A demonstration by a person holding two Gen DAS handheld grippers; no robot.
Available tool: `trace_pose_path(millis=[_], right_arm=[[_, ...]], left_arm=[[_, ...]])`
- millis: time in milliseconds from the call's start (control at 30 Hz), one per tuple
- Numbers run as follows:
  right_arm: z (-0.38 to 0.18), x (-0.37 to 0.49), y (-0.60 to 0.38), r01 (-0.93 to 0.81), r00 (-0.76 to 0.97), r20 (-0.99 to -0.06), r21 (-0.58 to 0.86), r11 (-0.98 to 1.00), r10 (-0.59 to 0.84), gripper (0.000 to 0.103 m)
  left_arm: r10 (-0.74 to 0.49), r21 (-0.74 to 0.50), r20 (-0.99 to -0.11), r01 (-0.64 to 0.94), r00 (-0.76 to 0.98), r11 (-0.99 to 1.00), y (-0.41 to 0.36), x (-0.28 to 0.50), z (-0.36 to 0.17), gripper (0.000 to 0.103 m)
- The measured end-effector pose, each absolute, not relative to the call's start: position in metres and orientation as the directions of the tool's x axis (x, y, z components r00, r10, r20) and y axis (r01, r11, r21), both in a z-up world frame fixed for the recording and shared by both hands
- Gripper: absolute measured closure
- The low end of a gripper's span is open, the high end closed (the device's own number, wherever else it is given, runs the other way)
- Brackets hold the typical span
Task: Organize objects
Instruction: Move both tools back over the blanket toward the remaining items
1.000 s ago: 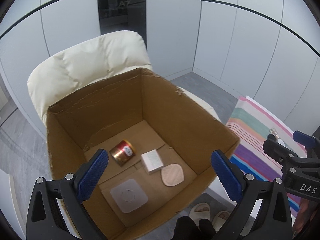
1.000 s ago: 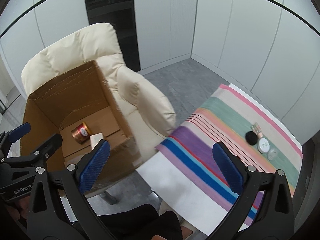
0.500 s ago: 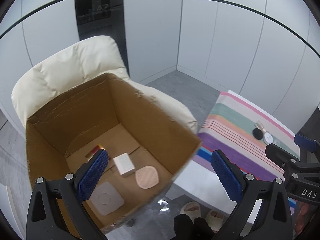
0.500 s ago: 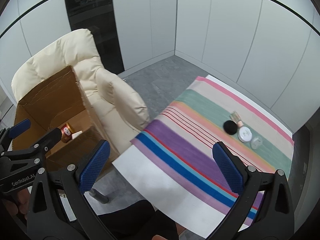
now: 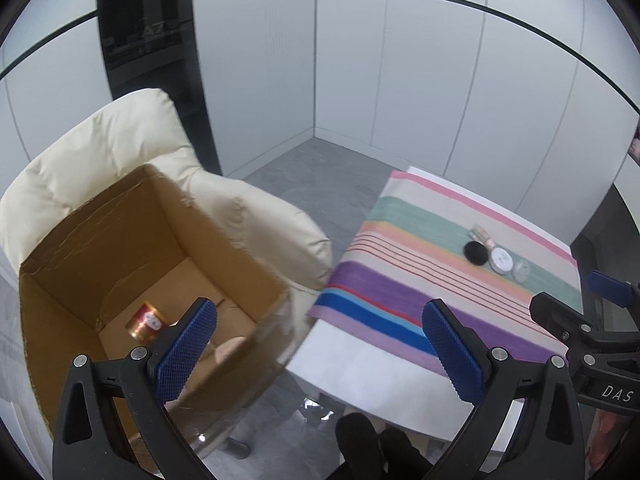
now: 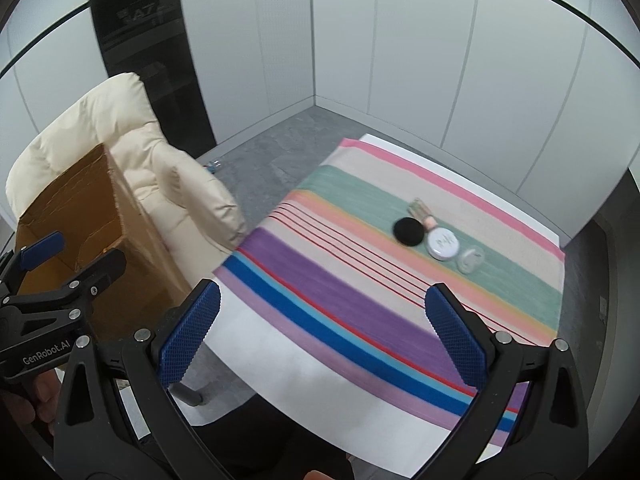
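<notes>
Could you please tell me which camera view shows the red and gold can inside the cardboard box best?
The left wrist view: it looks down into the cardboard box, where the can lies on the bottom. The right wrist view shows only the box's outer side and part of its interior; the can is hidden.

I am looking along the left gripper (image 5: 319, 340): black plastic arms, silver screw heads, blue cross-hatched pads (image 5: 187, 346) on its fingers. The right gripper (image 6: 319, 336) is showing the same build. White lettering is reading "DAS" on one body and "GenRobot.AI" on the other. Bare skin is showing at the frame edges.
</notes>
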State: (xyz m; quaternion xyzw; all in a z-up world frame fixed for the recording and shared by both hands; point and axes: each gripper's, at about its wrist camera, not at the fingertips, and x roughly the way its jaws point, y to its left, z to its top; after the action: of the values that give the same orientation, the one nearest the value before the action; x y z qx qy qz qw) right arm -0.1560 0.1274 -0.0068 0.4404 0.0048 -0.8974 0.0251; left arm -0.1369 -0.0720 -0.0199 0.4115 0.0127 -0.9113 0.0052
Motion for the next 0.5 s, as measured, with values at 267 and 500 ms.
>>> trace_pose_path(millis=[267,500], right_arm=[[-0.010,-0.141,0.168,-0.022,-0.605,-0.796,0.019,-1.000,-0.002,0.000],[-0.008,-0.126,0.198,-0.079,-0.607,-0.794,0.023,-0.997,0.030,0.000]], left_arm=[[0.042,-0.009,-0.746,-0.052,-0.665,-0.999,-0.031,-0.138,-0.019,0.000],[0.081,-0.004,-0.743,-0.117,-0.664,-0.993,0.000,-0.135,-0.020,0.000]])
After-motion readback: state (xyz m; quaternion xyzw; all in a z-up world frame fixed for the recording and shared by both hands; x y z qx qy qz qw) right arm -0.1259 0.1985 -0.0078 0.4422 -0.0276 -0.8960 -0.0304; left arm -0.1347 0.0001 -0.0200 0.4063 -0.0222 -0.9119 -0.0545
